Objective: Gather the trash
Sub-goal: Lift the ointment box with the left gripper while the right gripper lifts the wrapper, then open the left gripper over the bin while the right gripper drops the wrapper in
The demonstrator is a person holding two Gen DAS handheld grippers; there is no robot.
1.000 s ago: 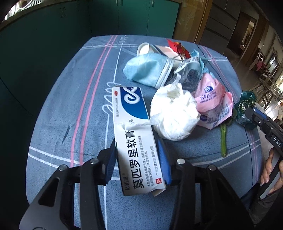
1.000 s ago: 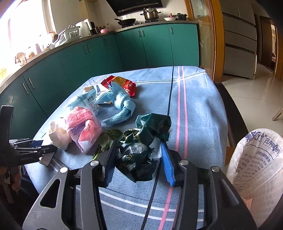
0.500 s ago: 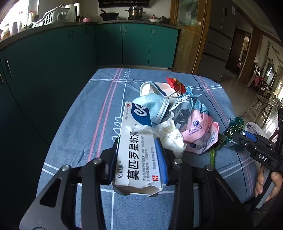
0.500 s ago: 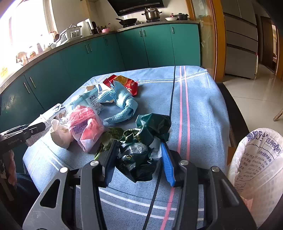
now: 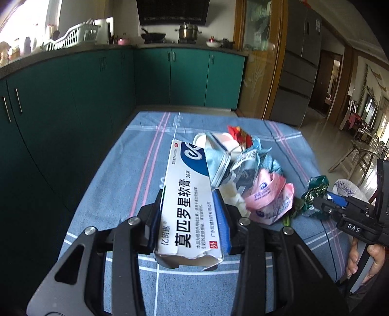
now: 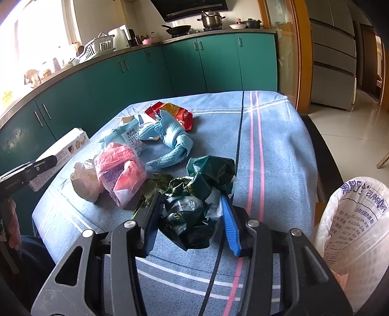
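Two hand-held grippers are in view, each with one piece of trash. The left hand-held gripper (image 5: 189,218) pinches one white ointment box (image 5: 187,209) between its blue pads, the box lifted clear of the bench (image 5: 116,184) and pointing away from the camera (its near end is torn open). The right hand-held gripper (image 6: 192,216) has its fingers on either side of one crumpled dark green wrapper (image 6: 194,206), both pads touching the wrapper, which rests on the cloth.

Left on the bench in a loose pile: one pink plastic bag (image 6: 121,170), one whitish wad of tissue (image 6: 85,184) just beside it, one light blue knitted cloth (image 6: 170,143), one red snack packet (image 6: 175,114) at the far end, one pale printed pouch (image 6: 132,136), and a wilted green leaf (image 6: 150,189) touching the green wrapper.

The bench is covered with a blue cloth crossed by pink, white and dark stripes. One white trash bag (image 6: 359,223) stands open beside the bench, right of the right hand-held gripper. Teal kitchen cabinets (image 6: 194,63) run along the wall, with one pot (image 6: 211,19) and one pan (image 6: 177,29) on the stove.
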